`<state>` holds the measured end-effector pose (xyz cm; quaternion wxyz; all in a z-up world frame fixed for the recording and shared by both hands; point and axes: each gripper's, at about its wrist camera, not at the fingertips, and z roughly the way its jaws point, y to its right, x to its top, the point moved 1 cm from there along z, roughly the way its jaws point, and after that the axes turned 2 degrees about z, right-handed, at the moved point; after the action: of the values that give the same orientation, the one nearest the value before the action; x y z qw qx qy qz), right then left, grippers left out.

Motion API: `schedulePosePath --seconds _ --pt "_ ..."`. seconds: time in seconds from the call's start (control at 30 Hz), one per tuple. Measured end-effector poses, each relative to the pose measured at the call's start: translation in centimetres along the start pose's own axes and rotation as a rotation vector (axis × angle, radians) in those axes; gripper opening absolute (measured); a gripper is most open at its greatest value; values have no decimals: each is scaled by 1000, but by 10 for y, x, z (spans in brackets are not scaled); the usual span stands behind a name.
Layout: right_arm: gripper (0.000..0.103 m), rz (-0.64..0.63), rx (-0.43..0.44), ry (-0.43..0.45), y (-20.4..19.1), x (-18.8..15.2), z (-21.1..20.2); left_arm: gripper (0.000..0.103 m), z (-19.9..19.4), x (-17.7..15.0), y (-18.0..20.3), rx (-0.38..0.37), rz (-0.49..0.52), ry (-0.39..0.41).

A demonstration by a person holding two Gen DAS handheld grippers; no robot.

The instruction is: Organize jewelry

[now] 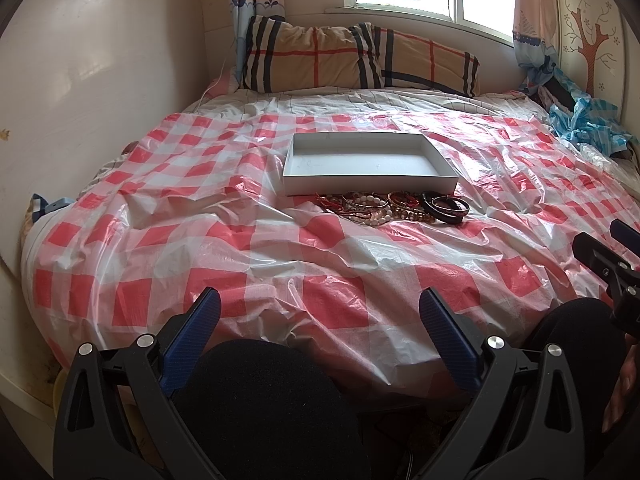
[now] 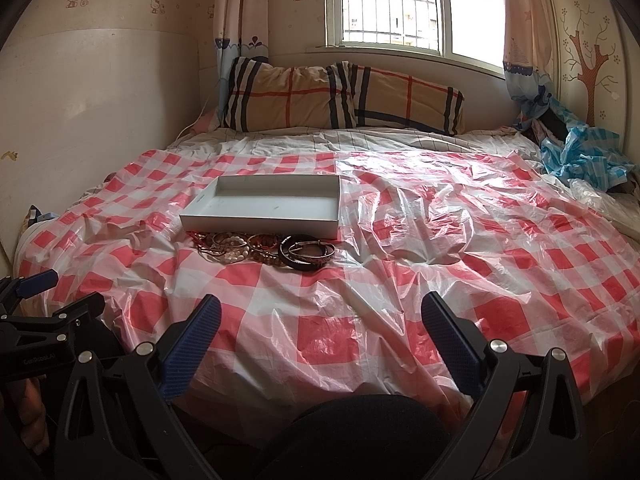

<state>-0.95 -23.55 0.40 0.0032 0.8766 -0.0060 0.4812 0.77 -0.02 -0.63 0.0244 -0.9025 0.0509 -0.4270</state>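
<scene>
While nothing is held: both grippers hover at the bed's near edge.
Left gripper (image 1: 320,312): blue fingers spread apart, empty.
Right gripper (image 2: 320,316): fingers apart, empty.
Jewelry: tangled pile of beaded bracelets and dark rigid bangles (image 2: 264,250) touching the shallow white cardboard tray (image 2: 256,226), mid-bed on crinkled red-checked plastic sheet (image 2: 400,280).
Handling: probably light; bangles stiff, slippery; pinch one rim. Bead strands floppy, snag-prone.

Black tongs (image 1: 319,300), ribbed blue pads (image 1: 202,330)
</scene>
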Motion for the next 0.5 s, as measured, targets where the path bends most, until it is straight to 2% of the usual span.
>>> schedulePosePath --seconds 0.5 --pt "96 2 3 0 0 0 2 95 0 0 0 0 -1 0"
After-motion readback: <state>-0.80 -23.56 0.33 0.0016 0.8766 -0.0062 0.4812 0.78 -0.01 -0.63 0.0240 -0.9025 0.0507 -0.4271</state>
